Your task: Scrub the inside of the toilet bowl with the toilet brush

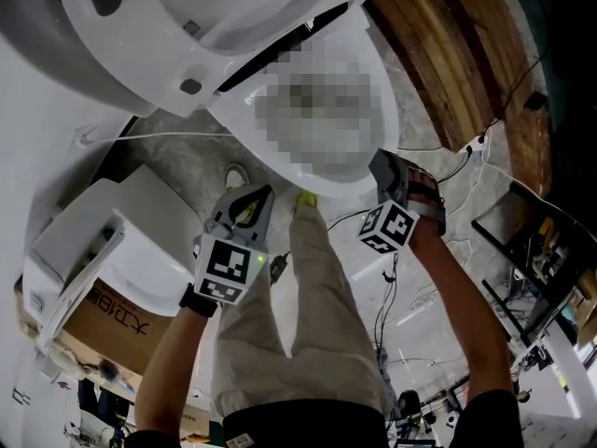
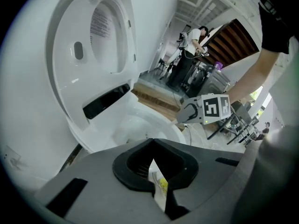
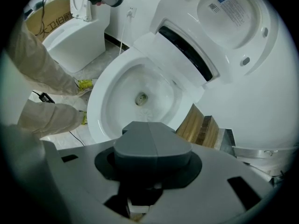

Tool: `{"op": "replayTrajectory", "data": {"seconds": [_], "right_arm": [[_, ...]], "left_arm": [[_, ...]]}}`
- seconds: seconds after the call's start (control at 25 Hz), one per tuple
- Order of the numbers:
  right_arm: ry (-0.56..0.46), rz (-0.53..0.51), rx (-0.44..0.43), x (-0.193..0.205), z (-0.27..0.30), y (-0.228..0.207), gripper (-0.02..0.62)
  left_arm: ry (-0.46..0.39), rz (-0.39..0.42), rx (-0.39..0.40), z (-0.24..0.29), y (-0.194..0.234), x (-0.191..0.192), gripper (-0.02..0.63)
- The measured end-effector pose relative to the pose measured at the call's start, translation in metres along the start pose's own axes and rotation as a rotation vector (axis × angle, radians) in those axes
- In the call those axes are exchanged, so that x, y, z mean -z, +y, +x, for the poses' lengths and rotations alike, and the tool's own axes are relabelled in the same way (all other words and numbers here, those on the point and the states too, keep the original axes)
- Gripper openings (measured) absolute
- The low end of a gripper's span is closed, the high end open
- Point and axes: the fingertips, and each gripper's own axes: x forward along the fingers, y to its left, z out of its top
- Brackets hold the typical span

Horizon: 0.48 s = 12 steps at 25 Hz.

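The white toilet bowl (image 1: 387,91) stands with its lid (image 1: 233,7) raised; its inside is under a mosaic patch in the head view. In the right gripper view the bowl (image 3: 140,92) lies open below and ahead, drain visible. My left gripper (image 1: 266,191) hangs at the bowl's front left, jaws shut on nothing, tips (image 2: 152,141) meeting. My right gripper (image 1: 378,161) hovers at the front right rim, jaws pressed together (image 3: 149,125) and empty. No toilet brush shows in any view.
A second white toilet (image 1: 131,241) and a cardboard box (image 1: 112,315) stand at the left. Wooden panels (image 1: 457,54) lie right of the bowl. Cables (image 1: 382,297) trail over the floor. My beige trouser leg (image 1: 308,297) and shoe (image 1: 303,199) reach the bowl's front.
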Motion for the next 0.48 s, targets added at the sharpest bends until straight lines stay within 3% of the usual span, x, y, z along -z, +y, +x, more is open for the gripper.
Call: {"op": "replayTrajectory", "data": {"seconds": [0.48], "right_arm": [[0.01,0.006,-0.046,0.01,-0.014,0.026,0.161]], "left_arm": [[-0.001,-0.005,0.0,0.001,0.0,0.001,0.017]]}}
